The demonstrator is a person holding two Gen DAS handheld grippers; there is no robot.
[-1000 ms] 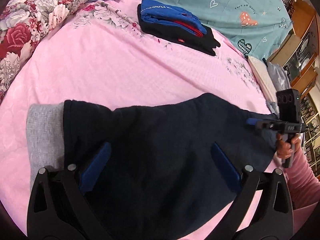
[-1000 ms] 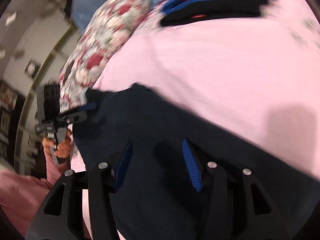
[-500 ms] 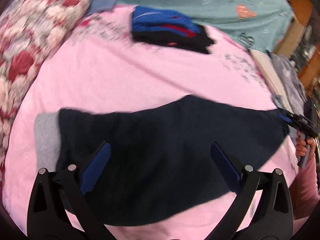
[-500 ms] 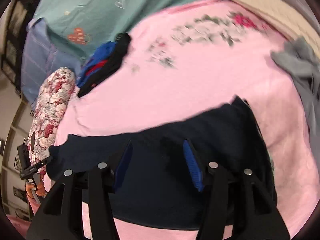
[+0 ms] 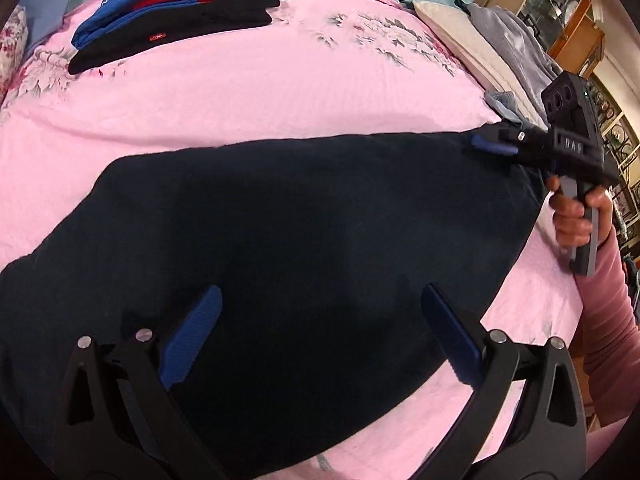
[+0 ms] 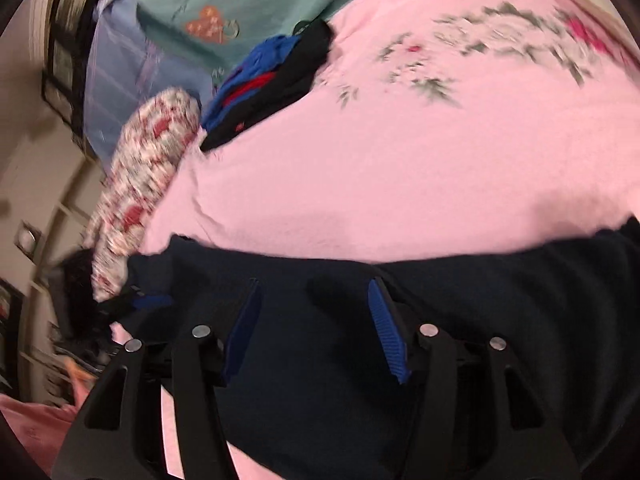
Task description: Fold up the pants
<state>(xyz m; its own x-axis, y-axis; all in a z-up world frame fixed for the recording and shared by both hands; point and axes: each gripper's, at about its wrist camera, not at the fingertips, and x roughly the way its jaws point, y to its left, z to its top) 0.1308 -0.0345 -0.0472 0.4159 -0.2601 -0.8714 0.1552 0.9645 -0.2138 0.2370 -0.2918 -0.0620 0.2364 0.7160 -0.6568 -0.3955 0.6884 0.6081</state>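
- The pink bedsheet (image 5: pixel 280 92), soft and printed with flowers, runs out of sight past every frame edge.
- The dark navy pants (image 5: pixel 300 232) lie flat across it in a broad rounded slab; the left end is cut off in the left wrist view, and seams or folds are lost in the dark cloth.
- A stack of folded clothes (image 5: pixel 172 12), blue, red and black, sits well apart near the far edge.
- The left gripper (image 5: pixel 318 328) hangs over the pants with jaws spread wide, holding nothing.
- The right gripper (image 6: pixel 314 322) is likewise parted above the pants; its view is blurred.
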